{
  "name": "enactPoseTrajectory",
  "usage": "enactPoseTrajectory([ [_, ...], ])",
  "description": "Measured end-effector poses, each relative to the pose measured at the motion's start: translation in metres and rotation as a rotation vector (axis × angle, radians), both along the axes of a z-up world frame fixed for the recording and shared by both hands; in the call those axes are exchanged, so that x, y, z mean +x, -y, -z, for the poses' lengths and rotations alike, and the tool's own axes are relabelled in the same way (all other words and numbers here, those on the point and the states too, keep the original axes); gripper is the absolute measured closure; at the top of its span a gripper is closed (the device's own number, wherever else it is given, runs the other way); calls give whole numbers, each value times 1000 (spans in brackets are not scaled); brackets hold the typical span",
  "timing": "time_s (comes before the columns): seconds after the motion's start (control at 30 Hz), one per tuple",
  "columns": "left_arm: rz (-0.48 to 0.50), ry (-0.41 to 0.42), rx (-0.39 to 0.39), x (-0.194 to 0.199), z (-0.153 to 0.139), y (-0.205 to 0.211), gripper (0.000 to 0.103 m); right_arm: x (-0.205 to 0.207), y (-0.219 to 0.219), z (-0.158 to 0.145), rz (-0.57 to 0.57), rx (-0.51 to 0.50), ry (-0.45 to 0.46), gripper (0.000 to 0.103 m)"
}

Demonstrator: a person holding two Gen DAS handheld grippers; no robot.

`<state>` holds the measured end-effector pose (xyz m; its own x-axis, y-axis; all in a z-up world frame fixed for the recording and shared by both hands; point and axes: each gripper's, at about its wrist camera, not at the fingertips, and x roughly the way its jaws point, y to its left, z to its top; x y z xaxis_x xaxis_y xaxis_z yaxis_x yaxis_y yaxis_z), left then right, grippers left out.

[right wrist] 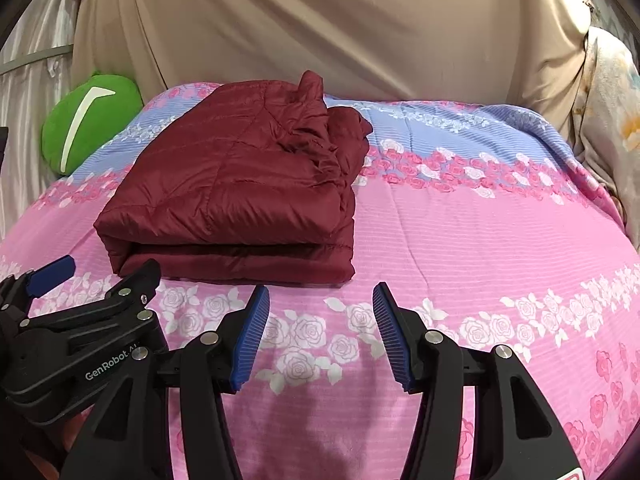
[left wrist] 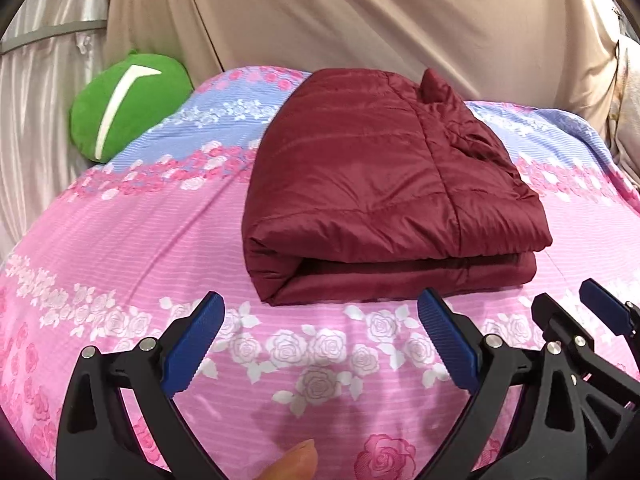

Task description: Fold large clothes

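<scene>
A dark red quilted jacket (left wrist: 380, 184) (right wrist: 240, 192) lies folded into a thick rectangular bundle on the bed, its fold facing me and a crumpled collar or hood at its far right corner. My left gripper (left wrist: 320, 299) is open wide just short of the bundle's near edge, with only the bedcover between its blue pads. My right gripper (right wrist: 320, 290) is open beside it, in front of the bundle's right corner, and nothing sits between its pads. Neither touches the jacket. Each gripper shows at the edge of the other's view.
The bedcover (right wrist: 500, 240) is pink and blue with rose bands. A green round cushion (left wrist: 128, 104) rests at the bed's far left corner. Beige curtains (left wrist: 360, 20) hang behind the bed, and a pale floral cloth (right wrist: 616, 120) hangs at the right. A fingertip (left wrist: 296, 460) shows below.
</scene>
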<state>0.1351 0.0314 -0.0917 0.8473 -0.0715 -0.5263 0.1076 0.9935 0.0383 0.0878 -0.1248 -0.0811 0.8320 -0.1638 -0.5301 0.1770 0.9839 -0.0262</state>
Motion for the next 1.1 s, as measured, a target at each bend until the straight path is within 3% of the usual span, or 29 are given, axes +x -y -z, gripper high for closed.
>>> enactPoseTrajectory([
  [1.1,-30,1,27,-2,2,2,13,3,-2,3,10,6,-24,50],
])
